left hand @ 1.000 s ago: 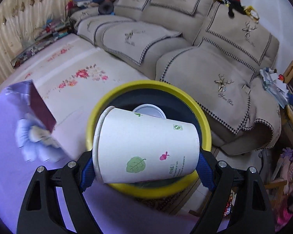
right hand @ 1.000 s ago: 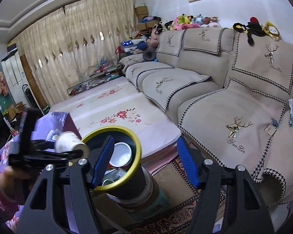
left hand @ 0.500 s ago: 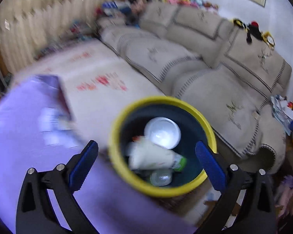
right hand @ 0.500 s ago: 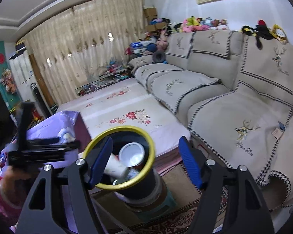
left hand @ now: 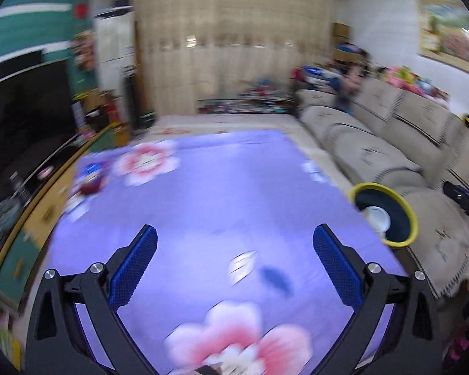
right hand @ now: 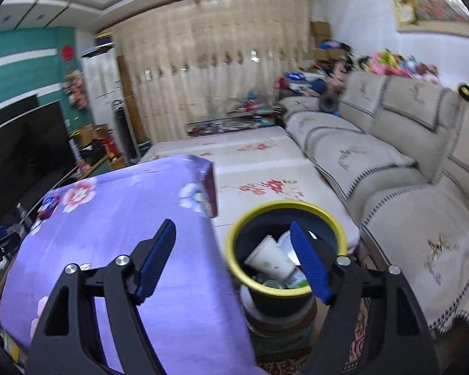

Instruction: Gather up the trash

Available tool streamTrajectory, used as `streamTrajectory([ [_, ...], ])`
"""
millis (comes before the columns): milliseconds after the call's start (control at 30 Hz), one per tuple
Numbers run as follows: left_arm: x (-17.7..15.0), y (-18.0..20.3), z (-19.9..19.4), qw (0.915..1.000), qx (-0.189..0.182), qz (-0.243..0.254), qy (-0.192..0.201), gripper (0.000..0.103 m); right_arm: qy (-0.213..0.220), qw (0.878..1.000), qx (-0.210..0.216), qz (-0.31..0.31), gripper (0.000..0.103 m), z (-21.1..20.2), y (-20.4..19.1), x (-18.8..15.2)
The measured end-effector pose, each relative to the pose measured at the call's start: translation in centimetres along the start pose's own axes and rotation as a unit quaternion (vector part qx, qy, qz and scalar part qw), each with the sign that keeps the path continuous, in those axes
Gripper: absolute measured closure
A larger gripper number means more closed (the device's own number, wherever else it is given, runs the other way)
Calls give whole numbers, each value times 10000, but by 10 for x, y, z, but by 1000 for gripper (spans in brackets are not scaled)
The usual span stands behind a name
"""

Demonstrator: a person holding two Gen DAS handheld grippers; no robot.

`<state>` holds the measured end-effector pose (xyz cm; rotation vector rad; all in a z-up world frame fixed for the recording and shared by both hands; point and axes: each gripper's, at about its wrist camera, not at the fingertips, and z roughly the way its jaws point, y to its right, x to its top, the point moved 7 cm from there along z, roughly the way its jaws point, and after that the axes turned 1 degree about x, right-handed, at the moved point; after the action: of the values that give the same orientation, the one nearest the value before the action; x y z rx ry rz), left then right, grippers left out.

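Cups sit inside the yellow-rimmed bin beside the purple-covered table, handy for drops. Left gripper hangs wide and empty over the cloth; right gripper is opening, nothing clamped, probably hunting more trash.

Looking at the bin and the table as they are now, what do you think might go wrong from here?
1. The yellow-rimmed dark bin stands raised on stacked things right at the edge of the purple floral tablecloth; a gripper's bump might tip it.
2. The white paper cup leans high inside; more trash may spill.
3. The small red-and-blue packet lies near the far edge and could be pushed off.
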<state>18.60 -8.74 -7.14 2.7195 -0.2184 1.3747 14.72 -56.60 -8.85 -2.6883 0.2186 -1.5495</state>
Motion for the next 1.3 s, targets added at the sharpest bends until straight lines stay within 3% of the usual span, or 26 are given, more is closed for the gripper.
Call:
streamTrajectory([
  [200,-16,-46,-39,9988,233,-366,222,5,100,9993,161,-328,21,-23,-37,-1],
  [567,-35,-44,-81,9970,382,-441,504,5,85,9988,164,-454,17,-36,-49,-10],
  [1300,-39,-48,-69,9970,406,-523,393,5,-119,9983,264,-505,16,-13,-57,-12],
])
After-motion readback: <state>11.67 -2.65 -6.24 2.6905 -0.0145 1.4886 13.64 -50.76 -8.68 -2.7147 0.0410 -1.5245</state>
